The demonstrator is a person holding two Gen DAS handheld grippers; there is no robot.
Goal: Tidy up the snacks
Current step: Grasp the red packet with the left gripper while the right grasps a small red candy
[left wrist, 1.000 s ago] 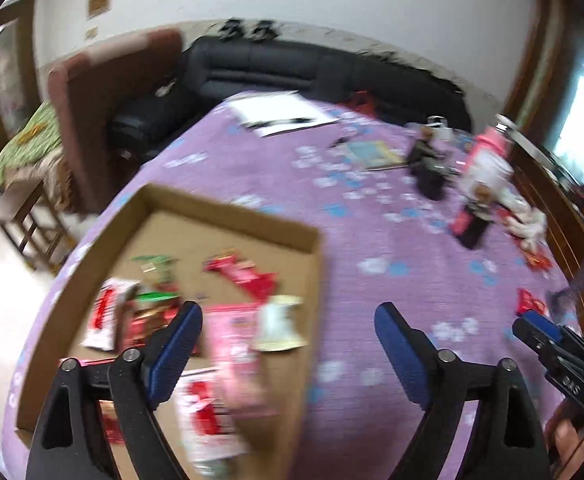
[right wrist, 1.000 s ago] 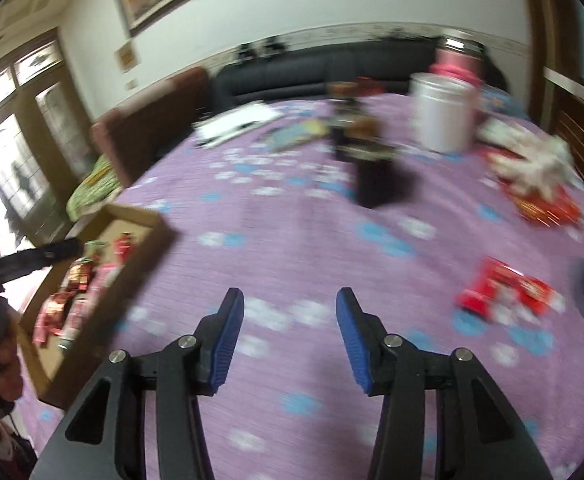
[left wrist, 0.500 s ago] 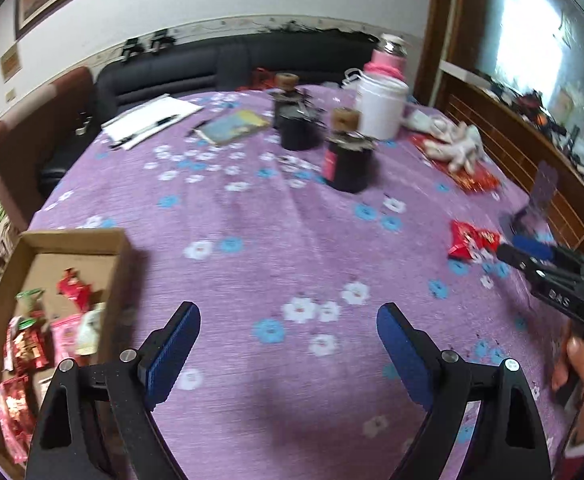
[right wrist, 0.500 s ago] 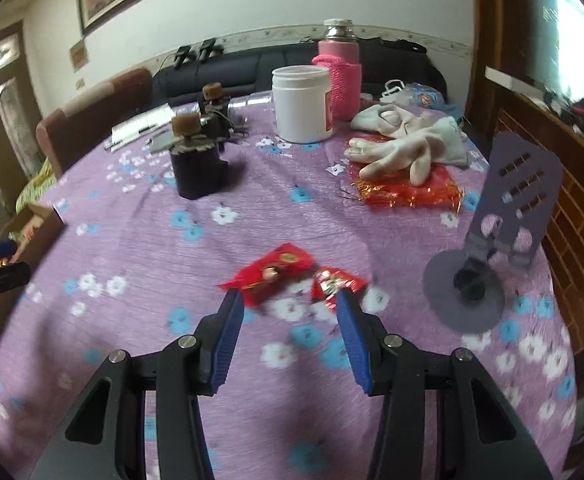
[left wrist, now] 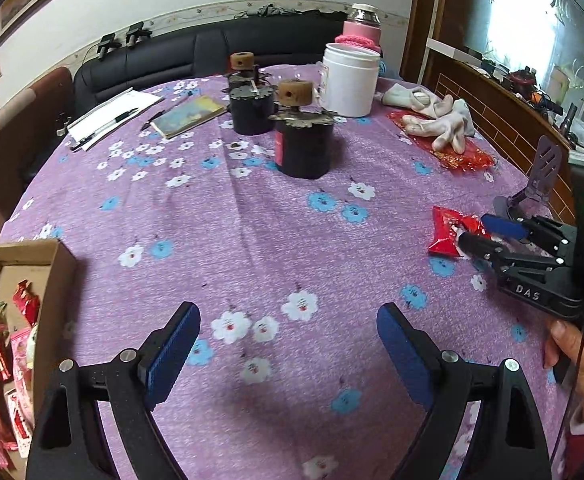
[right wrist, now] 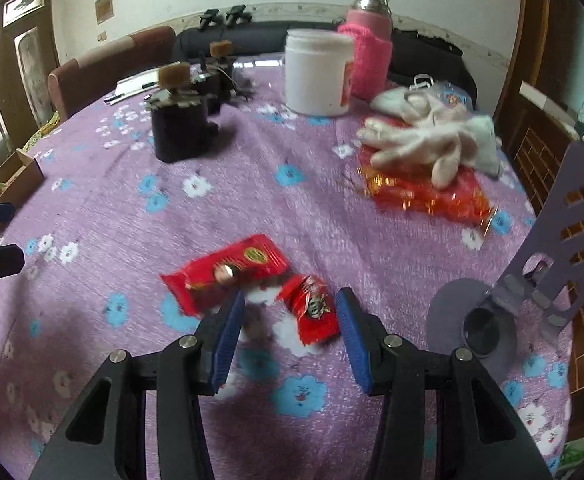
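Your right gripper has its jaws apart and empty, set low over the worktop with the small red snack packet lying flat between the two blue pads; neither pad touches it. Just beside that packet, on its far left side, lies the larger red snack packet, which partly overlaps the left pad's tip in the right wrist view. From the left wrist view the same right gripper reaches in from the right edge, its tips over the red packets.

Your left gripper has its jaws wide apart and holds nothing, hovering above bare purple flowered cloth.

Taking the small red packet as the landmark: to its right stands a grey phone stand on a round base. Beyond it and to the right, white gloves rest on a shiny red and gold wrapper. Straight beyond it stands a white jar, with a pink-sleeved flask touching or just behind the jar. Beyond it to the left sit two dark canisters with cork stoppers. Well apart to the left, at the worktop's edge, is the cardboard box, with several snack packets lying inside it.
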